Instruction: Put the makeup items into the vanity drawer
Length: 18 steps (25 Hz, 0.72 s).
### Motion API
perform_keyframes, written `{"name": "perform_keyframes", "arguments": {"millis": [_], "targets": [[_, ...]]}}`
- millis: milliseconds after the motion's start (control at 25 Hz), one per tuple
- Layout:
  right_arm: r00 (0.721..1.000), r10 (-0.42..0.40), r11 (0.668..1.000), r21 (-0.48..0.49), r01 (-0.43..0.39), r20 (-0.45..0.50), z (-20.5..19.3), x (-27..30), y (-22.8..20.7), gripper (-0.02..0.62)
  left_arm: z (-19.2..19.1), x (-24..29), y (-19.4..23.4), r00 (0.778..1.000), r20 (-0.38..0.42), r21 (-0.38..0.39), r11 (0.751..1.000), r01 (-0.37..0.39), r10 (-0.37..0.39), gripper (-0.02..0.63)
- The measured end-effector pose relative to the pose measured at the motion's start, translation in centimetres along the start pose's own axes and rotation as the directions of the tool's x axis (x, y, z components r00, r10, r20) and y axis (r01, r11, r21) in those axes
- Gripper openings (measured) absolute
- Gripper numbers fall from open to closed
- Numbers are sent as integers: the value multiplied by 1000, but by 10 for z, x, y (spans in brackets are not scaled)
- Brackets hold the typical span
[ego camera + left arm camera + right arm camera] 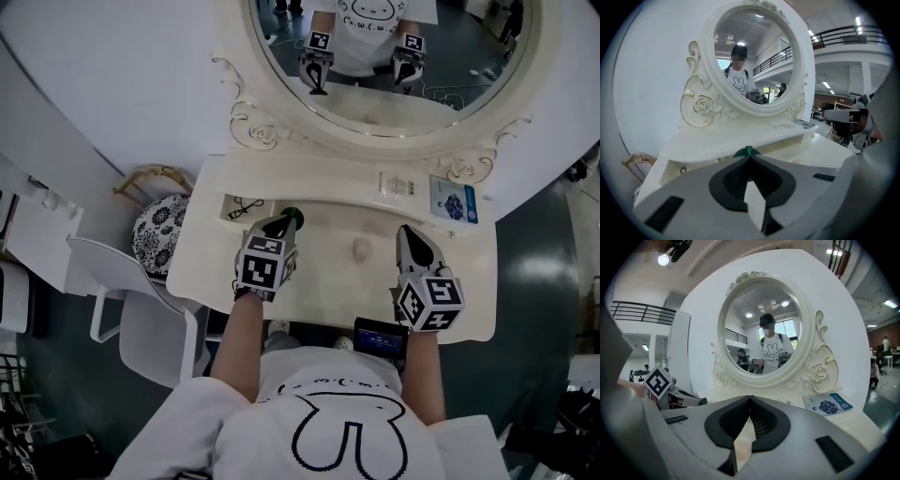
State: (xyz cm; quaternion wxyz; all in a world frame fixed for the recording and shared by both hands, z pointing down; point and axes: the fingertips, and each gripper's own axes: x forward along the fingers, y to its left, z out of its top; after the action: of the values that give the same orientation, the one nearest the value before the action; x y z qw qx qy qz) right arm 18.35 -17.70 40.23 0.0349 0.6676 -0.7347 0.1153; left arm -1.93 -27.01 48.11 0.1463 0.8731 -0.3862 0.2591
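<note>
While you hold your left gripper (284,225) over the vanity table (328,281), its jaws are squeezed tight on a small green thing (294,217). The green tip pokes out past the jaws, so the grip is only on its back end. I think you squeeze it hard so it does not slip and fall.

Your right gripper (409,234) is closed too, but it has nothing in it. It hangs over the right side of the table, well away from the left one, so the two do not bump.

More things wait to be put away. A blue packet (457,200) and a white packet (398,183) lie side by side on the shelf (309,183) under the mirror (375,94). A small pale thing (361,249) sits on the table between your grippers.

No open drawer shows in any view. I think your empty right gripper is the one to pull it open.
</note>
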Motion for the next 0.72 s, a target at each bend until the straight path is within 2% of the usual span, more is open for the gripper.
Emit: {"name": "perform_keyframes", "arguments": {"millis": [440, 720], "targets": [[998, 58, 998, -26, -58, -9, 8, 40, 42, 11, -4, -23, 70, 995, 21, -68, 993, -93, 95, 20], [997, 63, 997, -38, -64, -37, 3, 60, 55, 11, -11, -14, 91, 996, 1, -92, 992, -89, 90, 20]]}}
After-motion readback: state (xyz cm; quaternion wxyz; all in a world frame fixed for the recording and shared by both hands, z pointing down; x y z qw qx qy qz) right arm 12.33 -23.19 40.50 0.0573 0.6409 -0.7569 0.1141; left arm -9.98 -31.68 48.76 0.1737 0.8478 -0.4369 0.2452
